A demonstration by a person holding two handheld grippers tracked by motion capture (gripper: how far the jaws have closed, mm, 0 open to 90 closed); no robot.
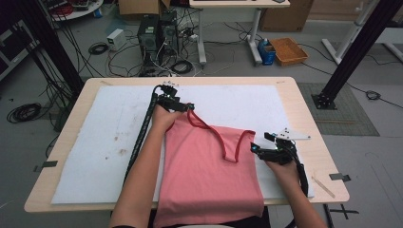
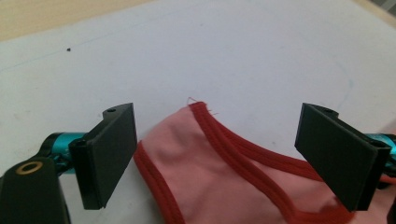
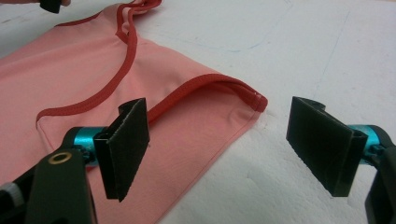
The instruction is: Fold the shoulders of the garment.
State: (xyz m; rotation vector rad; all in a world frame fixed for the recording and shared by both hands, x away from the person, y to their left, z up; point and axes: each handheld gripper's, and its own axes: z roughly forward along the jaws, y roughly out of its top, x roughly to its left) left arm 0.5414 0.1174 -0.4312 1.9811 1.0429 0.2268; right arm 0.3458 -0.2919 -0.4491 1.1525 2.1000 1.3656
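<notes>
A pink sleeveless top [image 1: 204, 171] with red trim lies flat on the white mat [image 1: 104, 137], its hem hanging over the table's near edge. My left gripper [image 1: 186, 107] stands open at the top's far left shoulder strap [image 2: 205, 114], whose tip lies between the jaws without being pinched. My right gripper [image 1: 255, 146] is open beside the right shoulder strap [image 3: 252, 95]; that corner [image 1: 247, 134] lies between and just ahead of the jaws, flat on the mat. Red neckline trim [image 1: 223, 142] runs between the two straps.
The mat covers a light wooden table [image 1: 304, 118]. A wooden stick [image 1: 323, 186] and a dark tape tab [image 1: 339, 176] lie near the right front corner. Beyond the table are computer towers [image 1: 157, 33], cables and an orange tray [image 1: 288, 50] on the floor.
</notes>
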